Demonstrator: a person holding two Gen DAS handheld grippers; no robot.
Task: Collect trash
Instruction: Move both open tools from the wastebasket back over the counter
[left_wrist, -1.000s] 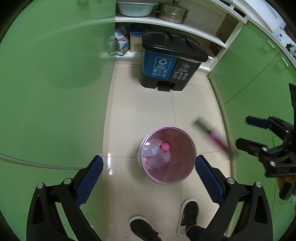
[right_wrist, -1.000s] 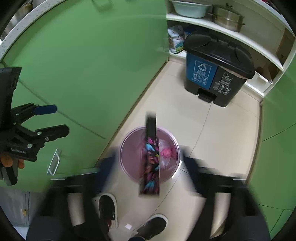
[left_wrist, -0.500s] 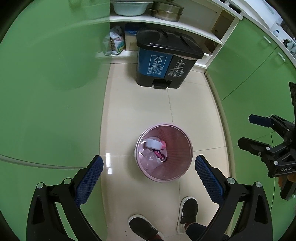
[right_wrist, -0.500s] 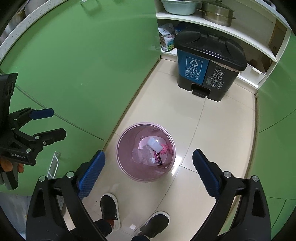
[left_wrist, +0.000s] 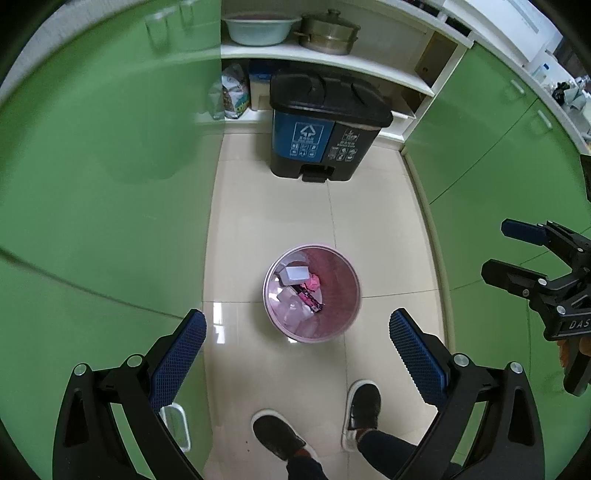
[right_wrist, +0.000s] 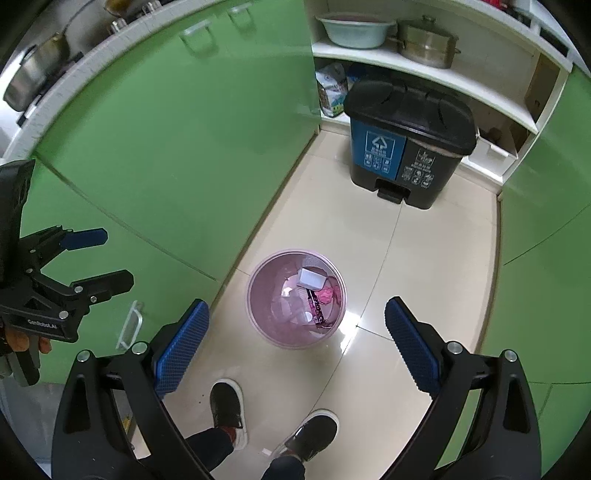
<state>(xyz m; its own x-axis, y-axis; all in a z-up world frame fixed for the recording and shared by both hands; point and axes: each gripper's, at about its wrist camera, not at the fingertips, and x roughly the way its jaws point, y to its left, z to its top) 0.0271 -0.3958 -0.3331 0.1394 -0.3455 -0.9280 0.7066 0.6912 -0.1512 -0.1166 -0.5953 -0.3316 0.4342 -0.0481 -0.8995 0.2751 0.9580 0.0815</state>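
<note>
**Both grippers empty above pink bin, trash inside**

L to R, left wrist view: green glossy cabinet doors (left_wrist: 110, 206) filled the left side. The left gripper (left_wrist: 297, 343) w/ blue textured pads was spread wide, holding nothing. Between its fingers, lower down on the cream tile floor (left_wrist: 273, 221), stood the round translucent pink wastebasket (left_wrist: 347, 291). Inside it: a white rectangular box (left_wrist: 295, 274), a crumpled pink wrapper (left_wrist: 314, 282), a dark pink-patterned strip wrapper (left_wrist: 312, 297), plus pale clear plastic bits. Behind it, well apart, a black two-compartment pedal bin w/ blue and dark-grey fronts (left_wrist: 325, 125) stood against the white shelf unit (left_wrist: 332, 59), which carried a pale basin (left_wrist: 258, 27) and a steel lidded pot (left_wrist: 330, 33). Person's two dark shoes (left_wrist: 280, 432) were near the basket, on the viewer's side. Far right, the right gripper (left_wrist: 509, 253) was also open, empty, beside more green doors.

Right wrist view matched: right gripper (right_wrist: 297, 332) wide apart above the basket (right_wrist: 258, 295); left gripper (right_wrist: 99, 256) at far left, parted, nothing in it.
</note>
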